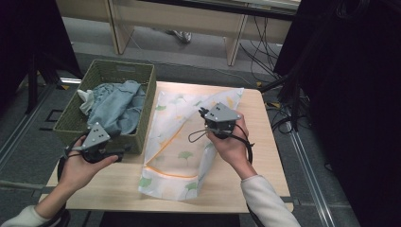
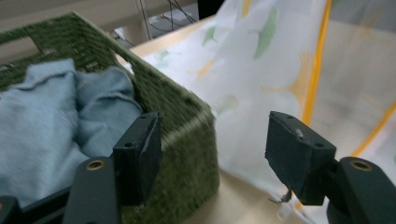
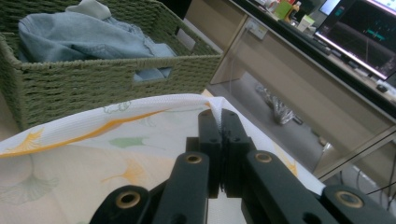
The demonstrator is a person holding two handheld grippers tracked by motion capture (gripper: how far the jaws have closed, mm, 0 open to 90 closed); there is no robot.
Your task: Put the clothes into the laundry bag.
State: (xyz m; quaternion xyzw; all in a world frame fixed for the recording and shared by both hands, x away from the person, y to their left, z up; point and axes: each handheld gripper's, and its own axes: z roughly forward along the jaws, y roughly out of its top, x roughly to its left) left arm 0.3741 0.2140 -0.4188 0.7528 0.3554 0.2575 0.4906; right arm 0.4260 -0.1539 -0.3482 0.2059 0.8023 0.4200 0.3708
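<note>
One green woven basket [image 1: 144, 101] sits at centre-left of the high view, holding crumpled blue clothing [image 1: 116, 106]. Beside it lies one leaf-printed mesh bag [image 1: 177, 156]. The right gripper [image 3: 222, 122] is clenched on the bag's edge; the left gripper [image 2: 212, 149] gapes empty by the basket corner, its lower parts cut off.

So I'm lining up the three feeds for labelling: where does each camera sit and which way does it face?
High view: above the person's side, looking forward and down on the table; both forearms, left gripper and right gripper show.
Left gripper view: rides the left gripper, jaws apart, facing the green basket corner and the leaf-print bag.
Right gripper view: rides the right gripper, shut on the bag's edge, facing the basket and a desk beyond.
Shared: basket, blue clothes, bag.
</note>
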